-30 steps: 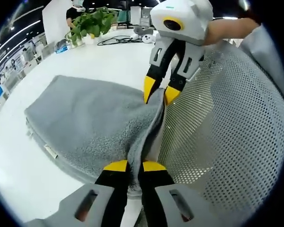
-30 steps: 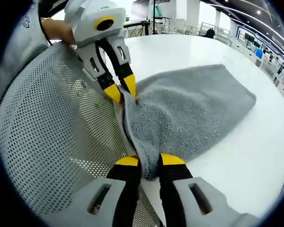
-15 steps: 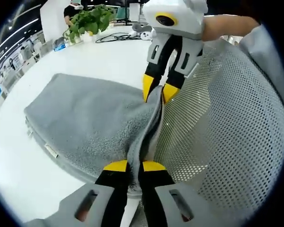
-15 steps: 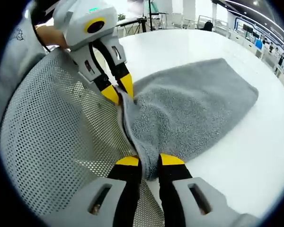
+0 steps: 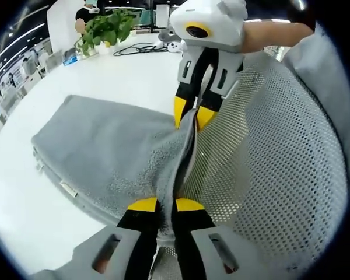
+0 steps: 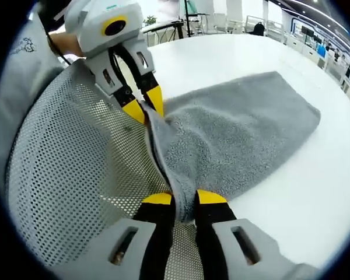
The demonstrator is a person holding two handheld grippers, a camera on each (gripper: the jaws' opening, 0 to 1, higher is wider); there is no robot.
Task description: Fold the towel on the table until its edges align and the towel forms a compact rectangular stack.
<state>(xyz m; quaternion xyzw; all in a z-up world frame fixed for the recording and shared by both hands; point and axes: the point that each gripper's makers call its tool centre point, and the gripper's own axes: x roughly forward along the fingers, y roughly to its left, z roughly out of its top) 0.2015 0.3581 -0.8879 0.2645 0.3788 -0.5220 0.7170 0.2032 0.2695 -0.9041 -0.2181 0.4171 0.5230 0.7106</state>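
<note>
1. White table [image 5: 23, 210] spreads widest, its bare top giving the cloth room to be laid flat; it also runs past the cloth in the right gripper view [image 6: 303, 192].
2. Mesh [image 5: 280, 151], a perforated pale sheet at the near side, lies just beside the lifted edge and rises around both tools [image 6: 70, 169]; what it belongs to cannot be told.
3. Grey towel [image 5: 105, 146] rests mostly on the table, far end flat, near edge drawn up into a taut ridge between the two tools [image 6: 233, 134], likely so that edge can be carried over for a fold.
4. Left gripper [image 5: 160, 205] has its jaws pinched narrow on one corner of that edge; it appears again in the right gripper view [image 6: 144, 106].
5. Right gripper [image 6: 178, 198] grips the other corner just as tightly [image 5: 188, 114], a hand [image 5: 274, 35] behind it.
6. Plant [image 5: 108, 26] stands far off on the table, well apart.
</note>
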